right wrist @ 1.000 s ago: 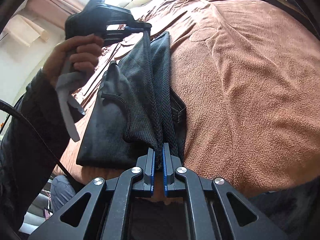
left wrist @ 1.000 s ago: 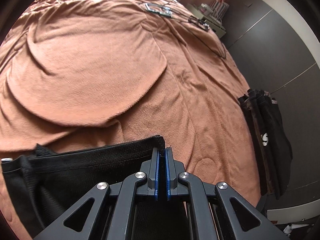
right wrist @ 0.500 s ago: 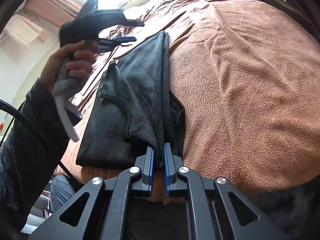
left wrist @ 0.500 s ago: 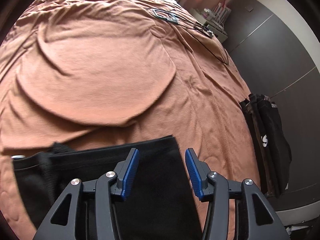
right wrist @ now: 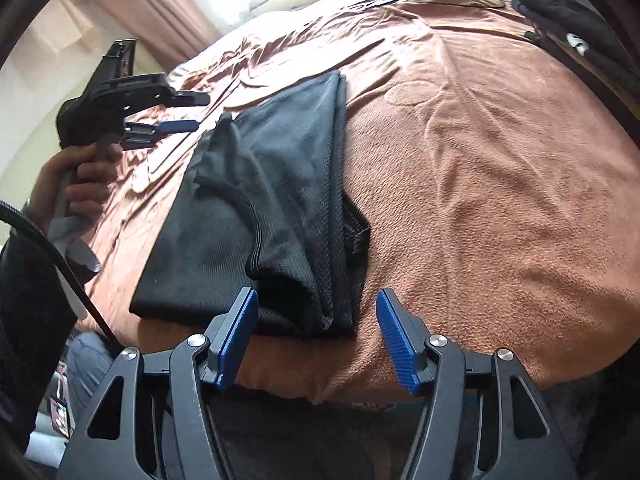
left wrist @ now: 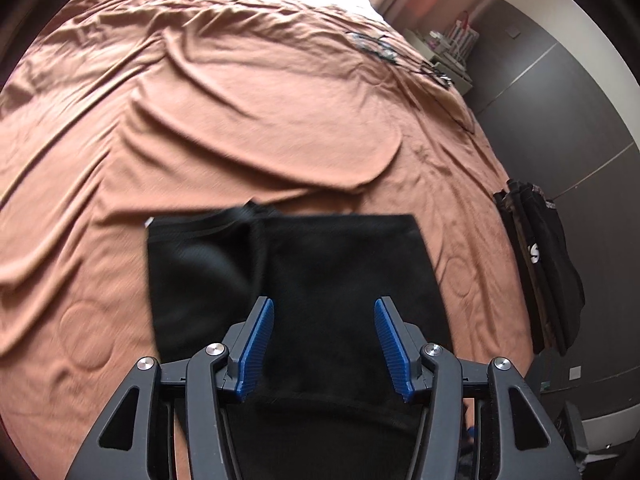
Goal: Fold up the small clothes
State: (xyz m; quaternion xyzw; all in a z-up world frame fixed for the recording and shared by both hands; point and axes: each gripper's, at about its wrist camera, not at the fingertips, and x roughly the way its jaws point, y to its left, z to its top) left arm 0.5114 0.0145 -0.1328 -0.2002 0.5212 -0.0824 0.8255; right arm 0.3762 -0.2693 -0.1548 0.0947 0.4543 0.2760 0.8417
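While black garment lies folded near bed edge, both tongs just opened.

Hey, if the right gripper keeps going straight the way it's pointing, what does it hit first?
Most likely the black garment: the right gripper has just been opening, and the garment's near edge lies just ahead between its fingers, on the brown bedspread. Depth is hard to judge here.

- One black folded garment at the bedspread's six o'clock edge.
- One brown bedspread.
- Two grippers.
- One dark clothes pile at three o'clock.
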